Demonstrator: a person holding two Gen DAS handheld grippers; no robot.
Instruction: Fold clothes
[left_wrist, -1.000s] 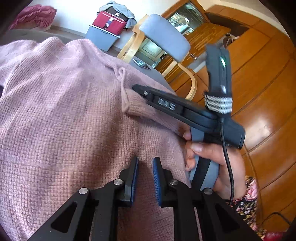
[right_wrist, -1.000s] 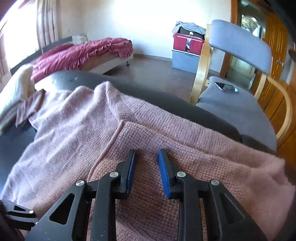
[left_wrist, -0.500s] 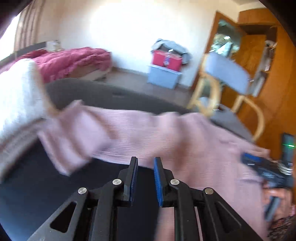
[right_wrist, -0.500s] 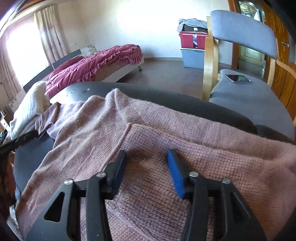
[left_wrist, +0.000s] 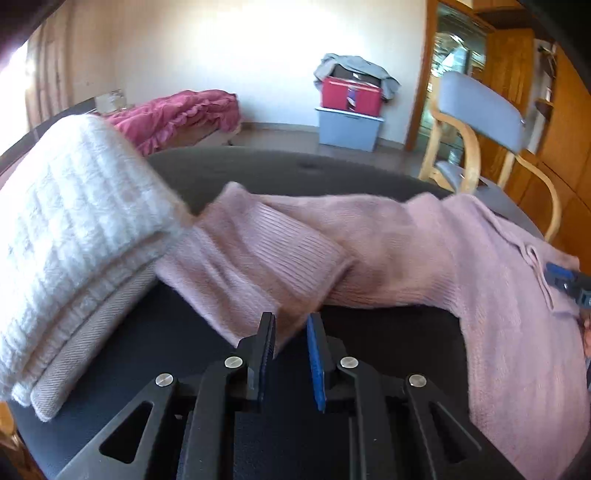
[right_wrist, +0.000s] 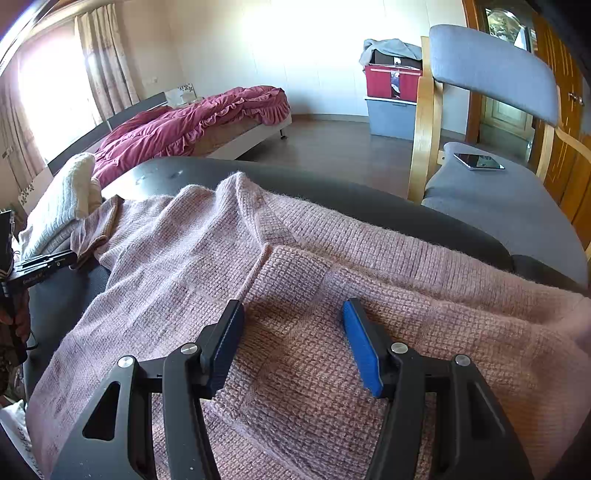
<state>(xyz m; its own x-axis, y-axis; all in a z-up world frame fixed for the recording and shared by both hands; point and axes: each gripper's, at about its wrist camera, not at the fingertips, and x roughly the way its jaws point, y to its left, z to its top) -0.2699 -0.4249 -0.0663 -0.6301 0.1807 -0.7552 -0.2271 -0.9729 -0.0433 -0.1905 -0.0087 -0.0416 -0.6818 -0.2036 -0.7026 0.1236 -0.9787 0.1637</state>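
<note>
Under my claws lies a pink sweater (right_wrist: 258, 258) of coarse, fuzzy knit — its sleeve cuff (left_wrist: 266, 254) finer and ribbed. The table (left_wrist: 295, 173) is matt black; the folded cream knit (left_wrist: 74, 229) looks thick and nubbly — the chair (right_wrist: 491, 62) pairs grey cloth with glossy pale wood.

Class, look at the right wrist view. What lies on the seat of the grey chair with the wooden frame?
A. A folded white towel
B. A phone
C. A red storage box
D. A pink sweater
B. A flat, dark-screened phone lies on the seat of the grey chair; the red box stands on the grey bin by the wall, and the pink sweater is spread on the black table.
</note>
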